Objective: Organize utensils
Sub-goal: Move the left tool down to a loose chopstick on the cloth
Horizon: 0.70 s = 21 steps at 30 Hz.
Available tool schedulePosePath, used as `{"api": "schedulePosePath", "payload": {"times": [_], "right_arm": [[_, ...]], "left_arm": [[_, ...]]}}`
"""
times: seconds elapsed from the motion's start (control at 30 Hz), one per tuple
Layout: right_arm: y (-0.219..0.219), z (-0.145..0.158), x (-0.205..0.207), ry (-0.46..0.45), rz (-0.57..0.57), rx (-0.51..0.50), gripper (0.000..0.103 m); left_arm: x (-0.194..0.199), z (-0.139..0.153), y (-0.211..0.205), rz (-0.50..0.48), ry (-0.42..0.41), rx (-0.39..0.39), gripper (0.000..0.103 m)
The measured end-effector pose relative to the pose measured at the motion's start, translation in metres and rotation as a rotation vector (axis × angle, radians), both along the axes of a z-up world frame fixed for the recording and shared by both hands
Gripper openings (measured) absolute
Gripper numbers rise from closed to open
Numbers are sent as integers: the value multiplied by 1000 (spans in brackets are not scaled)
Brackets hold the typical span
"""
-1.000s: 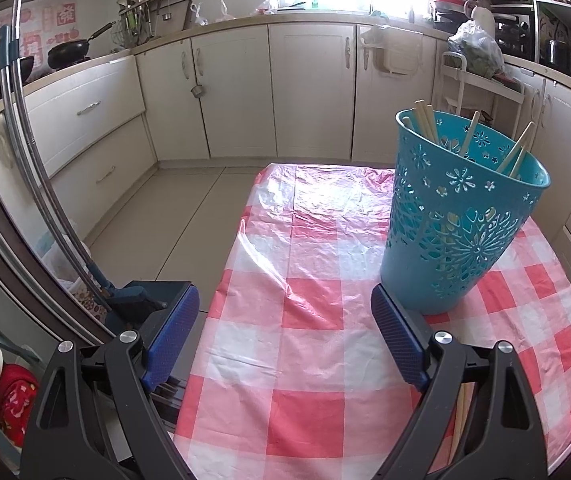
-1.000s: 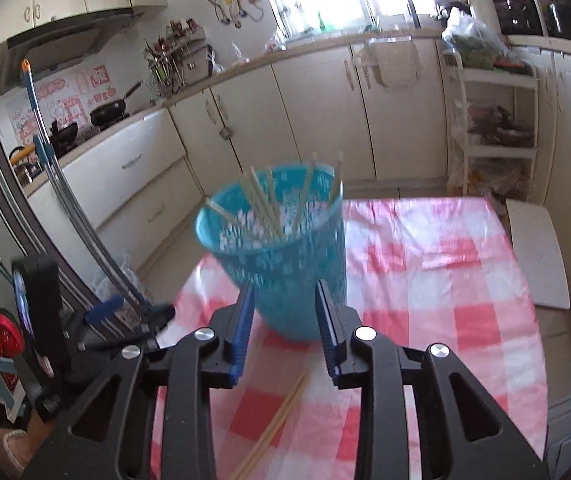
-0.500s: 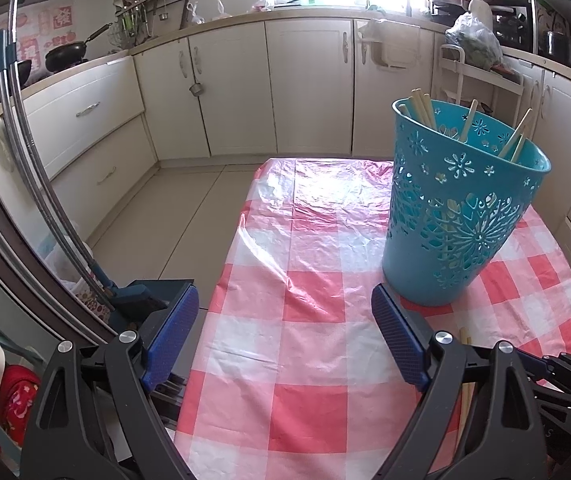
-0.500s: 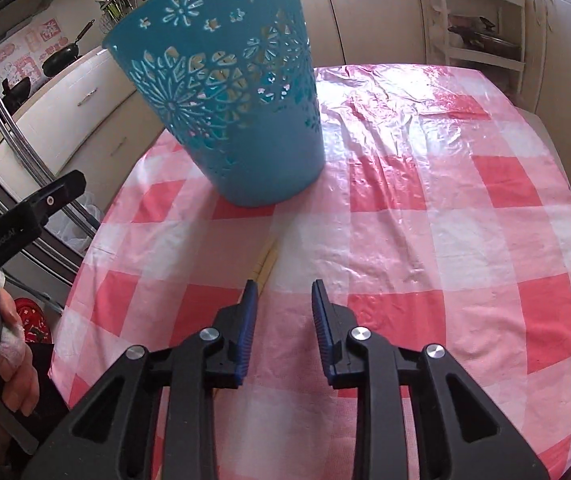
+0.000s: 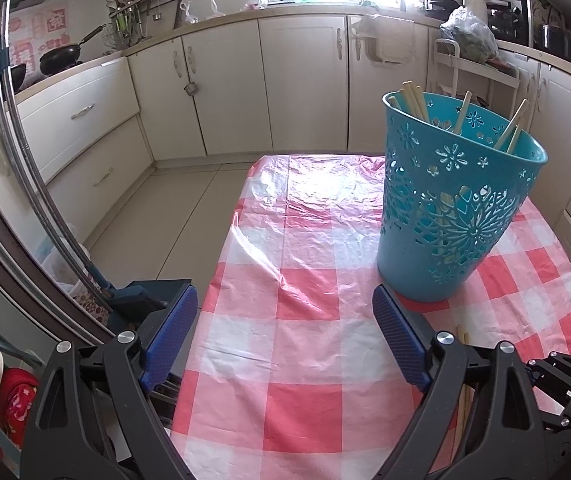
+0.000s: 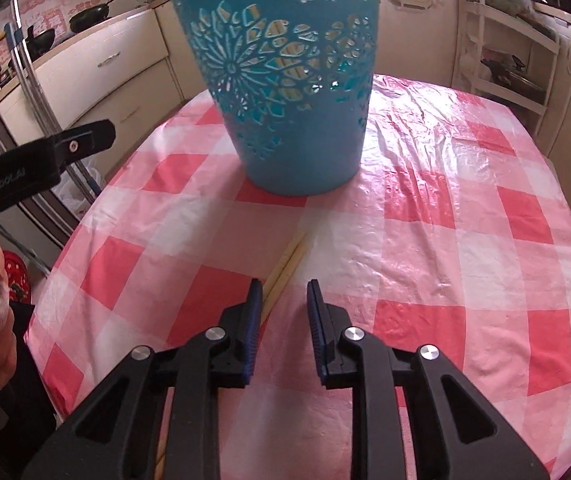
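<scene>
We are lowering the right gripper (image 6: 282, 300), its jaws slightly parted and empty, over the chopsticks (image 6: 287, 256) just ahead of its left finger, short of the teal basket (image 6: 285, 80), which probably next calls for closing on them, while the left gripper (image 5: 283, 332) is idling wide apart.

Glossy plastic tablecloth (image 5: 309, 240), wooden chopsticks (image 6: 285, 264)

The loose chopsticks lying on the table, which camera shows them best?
The right wrist view: the chopsticks lie in plain sight on the tablecloth, just ahead of the right gripper. In the left wrist view only a short stretch shows.
</scene>
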State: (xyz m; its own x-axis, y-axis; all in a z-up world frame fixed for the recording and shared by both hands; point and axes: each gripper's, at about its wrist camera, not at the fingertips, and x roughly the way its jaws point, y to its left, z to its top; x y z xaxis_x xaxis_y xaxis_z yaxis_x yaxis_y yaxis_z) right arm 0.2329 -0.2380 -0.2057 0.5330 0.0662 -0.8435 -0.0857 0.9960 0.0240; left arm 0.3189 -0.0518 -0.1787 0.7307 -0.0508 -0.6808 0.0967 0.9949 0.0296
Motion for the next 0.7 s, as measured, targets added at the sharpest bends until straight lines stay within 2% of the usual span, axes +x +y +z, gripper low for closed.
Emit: {"api": "schedulePosePath", "payload": {"times": [0.1,0.2,0.33,0.47,0.6,0.7], "right_arm": [[-2,1,-9,14,62,-53,13],[-8,4,-15,27,83,-87,13],[-22,6,-15,30,84,-107,11],[-38,7,-13,32,45,-53,11],[-42,6,-13,24,31,-20,11],[-45,6,-13,17,16,2,11]], "left_arm": [[0,0,0,0,3,-2,85],[0,-2,-3,-10,11,-3,86],[-8,-11,-24,-131,52,-4,86],[-18,-23,-60,-260,85,46,85],[-16,-37,-81,-286,147,23,85],[-14,-49,-92,-298,188,25,79]]}}
